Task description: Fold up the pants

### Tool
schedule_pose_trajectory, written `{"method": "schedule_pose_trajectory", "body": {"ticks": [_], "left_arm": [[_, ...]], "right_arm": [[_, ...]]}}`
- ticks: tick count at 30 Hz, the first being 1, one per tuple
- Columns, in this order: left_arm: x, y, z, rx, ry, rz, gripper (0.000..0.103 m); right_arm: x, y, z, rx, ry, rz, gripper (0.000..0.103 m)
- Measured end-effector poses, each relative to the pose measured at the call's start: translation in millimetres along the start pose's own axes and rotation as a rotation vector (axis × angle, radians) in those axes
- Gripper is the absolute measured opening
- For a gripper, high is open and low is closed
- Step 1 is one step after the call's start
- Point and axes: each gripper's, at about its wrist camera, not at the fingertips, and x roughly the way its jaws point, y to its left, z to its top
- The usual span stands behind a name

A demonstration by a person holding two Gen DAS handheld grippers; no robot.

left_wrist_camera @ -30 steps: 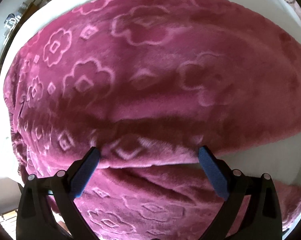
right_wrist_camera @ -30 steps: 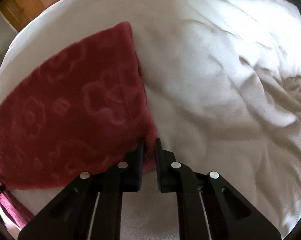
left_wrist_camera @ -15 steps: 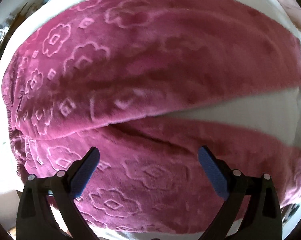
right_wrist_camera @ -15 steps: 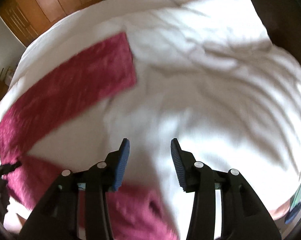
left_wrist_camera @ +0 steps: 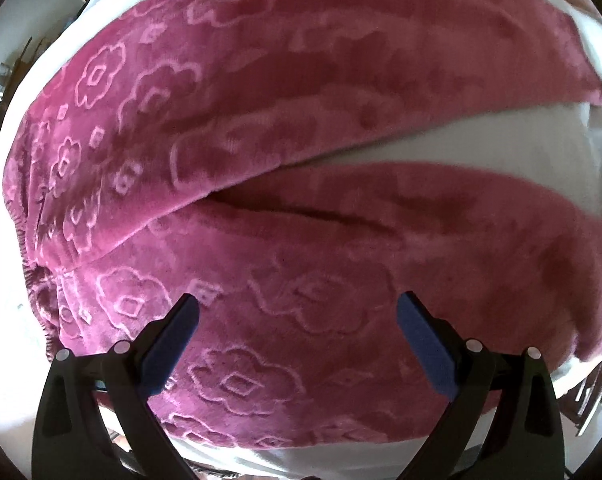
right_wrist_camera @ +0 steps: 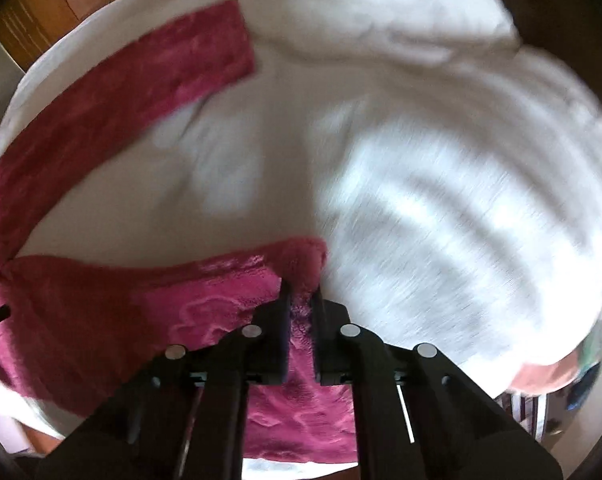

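rumpled white bedding point(right_wrist_camera: 441, 184), perhaps wooden cupboards point(right_wrist_camera: 53, 4)

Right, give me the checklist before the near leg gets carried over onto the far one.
1. Right gripper shut on the near leg's cuff: ok.
2. Left gripper open, over the near leg, nothing pinched: ok.
3. Far leg lying flat and straight on the white bedding: ok.
4. Legs apart, bedding showing between them: ok.
5. Waistband lying even: cannot tell, bunched at the picture's edge.
6. Cuff gripped through both layers: cannot tell.
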Motion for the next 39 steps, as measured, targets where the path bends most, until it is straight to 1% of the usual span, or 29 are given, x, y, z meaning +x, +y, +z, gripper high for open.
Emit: {"method": "schedule_pose_trajectory", "body": {"ticks": [1, 4, 6, 10, 11, 13, 14, 15, 17, 19, 22, 24, 26, 27, 29, 30, 32, 34, 36, 39], "left_arm": [[3, 0, -3, -0.002, 0.005, 0.003, 0.098], [21, 0, -20, -0.004, 0.019, 0.021, 0.098], [28, -1, -27, -0.002, 0.022, 0.036, 0.098], [48, 2, -40, -0.007, 0.033, 0.069, 0.098], [50, 2, -42, -0.010, 0.037, 0.072, 0.098], [52, 2, -48, -0.020, 0.039, 0.069, 0.098], [52, 3, -50, -0.028, 0.039, 0.065, 0.098], [53, 5, -54, -0.041, 0.040, 0.060, 0.098], [51, 17, -59, -0.062, 0.039, 0.047, 0.098], [48, 31, -61, -0.086, 0.031, 0.028, 0.098], [39, 58, -62, -0.120, -0.004, 0.008, 0.098], [34, 80, -62, -0.145, -0.025, 0.006, 0.098], [34, 114, -60, -0.182, -0.048, 0.014, 0.098], [32, 128, -60, -0.203, -0.057, 0.020, 0.098], [30, 158, -59, -0.248, -0.072, 0.036, 0.098], [30, 180, -60, -0.280, -0.080, 0.048, 0.098], [29, 208, -56, -0.332, -0.084, 0.053, 0.098], [34, 254, -47, -0.387, -0.090, 0.063, 0.098], [33, 283, -36, -0.408, -0.104, 0.093, 0.098], [27, 324, -20, -0.424, -0.136, 0.157, 0.098]], "right_arm": [[-9, 1, 6, -0.008, -0.041, -0.024, 0.008], [-17, 5, 19, -0.031, -0.095, -0.052, 0.008], [-9, 13, 26, -0.071, -0.096, -0.082, 0.008], [28, 13, 30, -0.081, -0.056, -0.096, 0.009], [33, 12, 31, -0.078, -0.053, -0.090, 0.012], [35, 8, 33, -0.065, -0.051, -0.086, 0.023], [34, 5, 34, -0.054, -0.046, -0.090, 0.034], [33, 1, 36, -0.040, -0.043, -0.088, 0.042], [23, -7, 35, -0.020, -0.039, -0.064, 0.045], [13, -11, 36, -0.022, -0.043, -0.057, 0.045], [4, -11, 37, -0.020, -0.056, -0.054, 0.046], [-1, -13, 42, 0.009, -0.071, -0.071, 0.049], [-3, -15, 46, 0.045, -0.081, -0.089, 0.049], [-4, -17, 50, 0.076, -0.081, -0.117, 0.049], [-6, -17, 55, 0.114, -0.085, -0.123, 0.049], [-9, -12, 58, 0.120, -0.094, -0.121, 0.049], [-15, 2, 60, 0.104, -0.111, -0.122, 0.049], [-19, 24, 61, 0.080, -0.116, -0.106, 0.049], [-21, 46, 62, 0.057, -0.116, -0.087, 0.049], [-22, 78, 61, 0.029, -0.110, -0.053, 0.049]]}}
